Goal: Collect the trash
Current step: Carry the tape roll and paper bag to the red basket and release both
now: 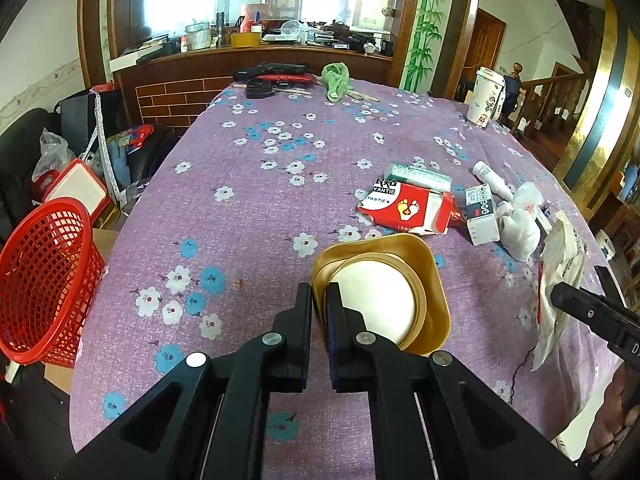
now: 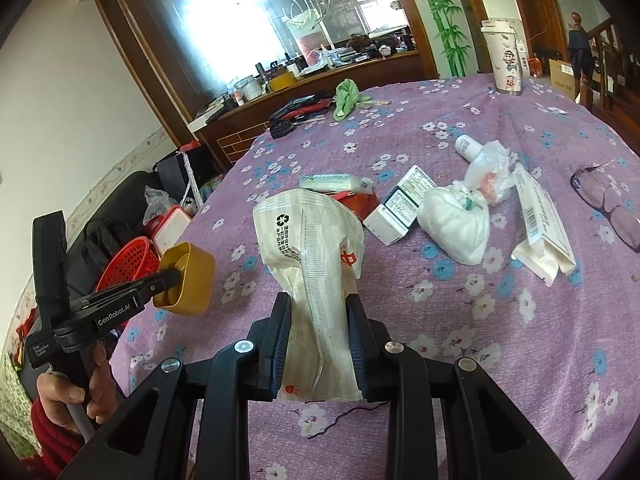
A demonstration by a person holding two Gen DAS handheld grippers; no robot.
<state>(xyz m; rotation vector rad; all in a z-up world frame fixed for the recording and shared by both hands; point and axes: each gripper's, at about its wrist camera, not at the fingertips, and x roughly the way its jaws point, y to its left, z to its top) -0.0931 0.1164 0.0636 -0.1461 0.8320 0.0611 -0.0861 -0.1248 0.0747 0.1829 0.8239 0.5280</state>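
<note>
Gold container (image 1: pixel 420 276) pinched in left gripper (image 1: pixel 319 300), above table (image 1: pixel 260 208).

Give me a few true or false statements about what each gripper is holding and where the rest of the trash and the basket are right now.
1. The left gripper is shut on the rim of the gold container. True.
2. The right gripper is empty. False: it is shut on the white plastic bag.
3. The red basket stands on the table among the boxes. False: it sits off the table's left edge, beside it.
4. The red box lies on the purple tablecloth. True.
5. The patterned cup lies tipped over. False: it stands upright at the table's far side.
</note>
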